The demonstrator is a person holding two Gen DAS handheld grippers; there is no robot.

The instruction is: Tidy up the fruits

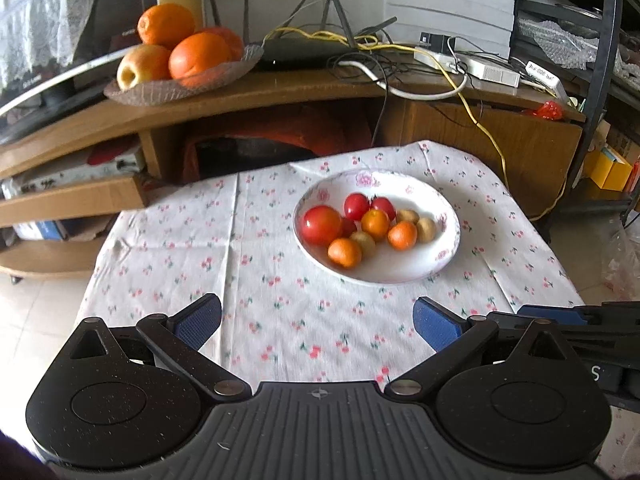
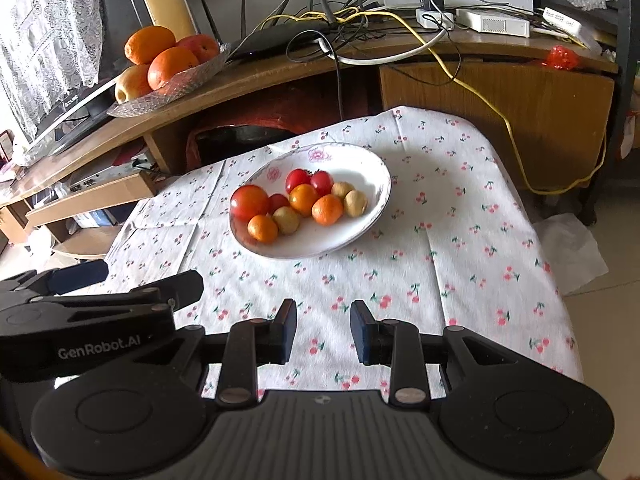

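A white floral plate (image 1: 416, 272) (image 2: 376, 176) sits on the table with a mixed heap: one large tomato (image 1: 321, 225) (image 2: 249, 201), small red tomatoes (image 1: 356, 206) (image 2: 298, 179), small oranges (image 1: 345, 253) (image 2: 262, 229) and yellowish fruits (image 1: 425, 229) (image 2: 355, 203). My left gripper (image 1: 318, 322) hovers open over the near cloth, nothing between its blue pads. My right gripper (image 2: 323, 326) is also open with a narrower gap, empty, short of the plate. The left gripper's body (image 2: 80, 312) shows at the left of the right wrist view.
A cherry-print cloth (image 1: 280, 304) (image 2: 460, 240) covers the small table. Behind it a wooden cabinet (image 1: 280, 88) carries a glass dish of large oranges and an apple (image 1: 180, 56) (image 2: 160, 64), a router and tangled cables (image 1: 360, 52). A yellow cable (image 2: 520, 148) hangs at right.
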